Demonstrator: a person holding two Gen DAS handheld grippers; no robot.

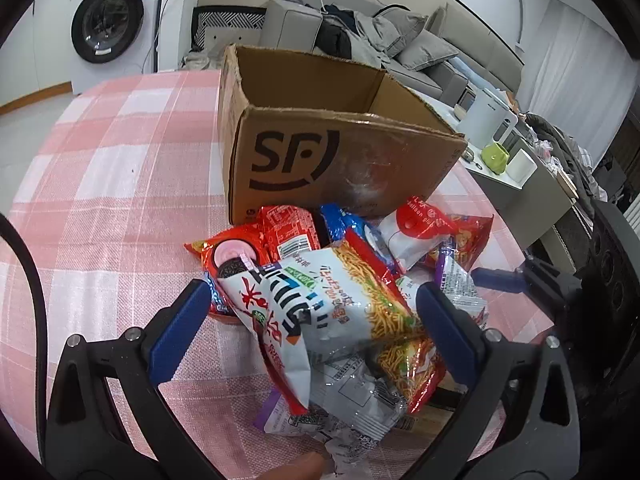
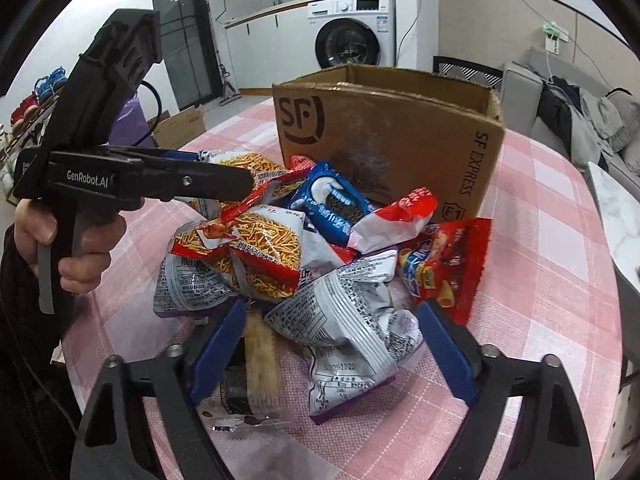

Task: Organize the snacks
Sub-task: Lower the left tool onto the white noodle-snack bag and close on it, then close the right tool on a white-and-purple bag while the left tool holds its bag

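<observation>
A grey sofa point(image 1: 424, 44) piled with clothes lines the far wall, and a white washing machine point(image 1: 114, 20) stands under a counter by the kitchen end. Nearer, a round tabletop point(image 1: 112, 168) under a pink-and-white checked cloth fills most of both views. Beside it a low white side table point(image 1: 532, 196) carries a white kettle point(image 1: 490, 120), a green cup point(image 1: 495, 157) and a white mug point(image 1: 521, 165).

On the cloth an open-topped cardboard box point(image 1: 340, 152) stands upright. The snack packets point(image 1: 340, 300) lie heaped on the cloth just in front of it, touching its near wall: noodle snacks, blue cookie packs, red chip bags.

The left tongs point(image 1: 316, 320) are spread wide around a white noodle-snack bag point(image 1: 320, 312) at the top of the pile, with no grip visible. The right tongs point(image 2: 332, 340) are likewise wide open, straddling a crumpled silver packet point(image 2: 352, 320) without closing on it.
</observation>
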